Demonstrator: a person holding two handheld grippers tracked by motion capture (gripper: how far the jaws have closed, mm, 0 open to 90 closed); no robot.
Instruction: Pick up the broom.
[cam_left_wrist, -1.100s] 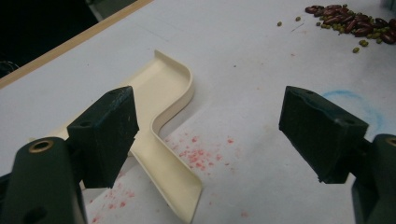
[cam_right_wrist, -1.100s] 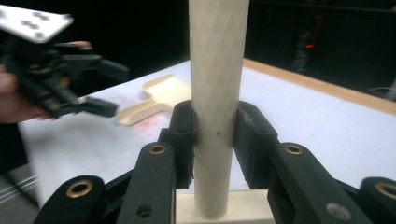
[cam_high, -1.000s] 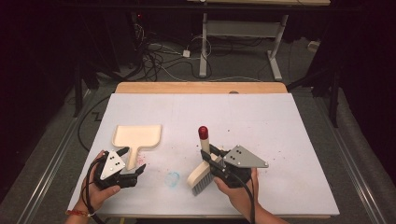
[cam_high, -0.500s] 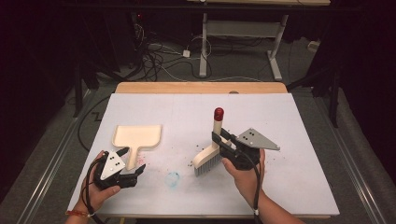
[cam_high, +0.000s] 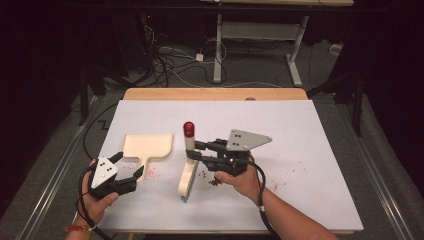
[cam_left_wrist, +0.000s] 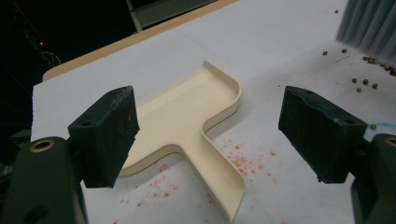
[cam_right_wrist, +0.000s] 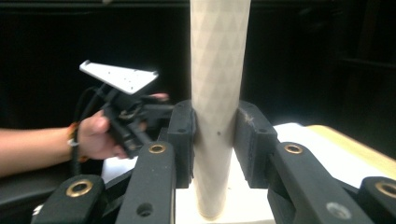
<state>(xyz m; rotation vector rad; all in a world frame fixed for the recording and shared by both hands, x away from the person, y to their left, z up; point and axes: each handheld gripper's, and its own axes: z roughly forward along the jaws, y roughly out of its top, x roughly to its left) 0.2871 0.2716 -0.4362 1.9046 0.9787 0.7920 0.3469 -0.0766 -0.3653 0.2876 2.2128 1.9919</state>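
The right claw (cam_high: 195, 151) is gripping the brush (cam_high: 187, 165) by its handle, jaws clamped on either side of the shaft, and is holding it upright near the middle of the white surface (cam_high: 310, 150). The brush is showing a cream handle with a faint diamond texture, seen close up in the right gripper view (cam_right_wrist: 218, 93), a dark red cap at its top end, and a wide cream head at the bottom that is pointing down at the surface; whether the head is touching the surface I cannot tell. In the left gripper view its grey bristles (cam_left_wrist: 369, 25) are hanging at the top right corner, just above a scatter of small dark beads (cam_left_wrist: 362, 83). More of these beads are lying just right of the brush head in the high view. The left claw (cam_high: 131, 165) is standing wide open, jaws apart and holding nothing, low over the near left part of the surface. Between its jaws, the cream dustpan (cam_left_wrist: 196, 119) is lying flat, its short handle pointing toward the claw and its raised rim running around the tray. Pink crumbs (cam_left_wrist: 159, 184) are lying on the surface around the dustpan's handle. The dustpan is sitting left of the brush, apart from it.
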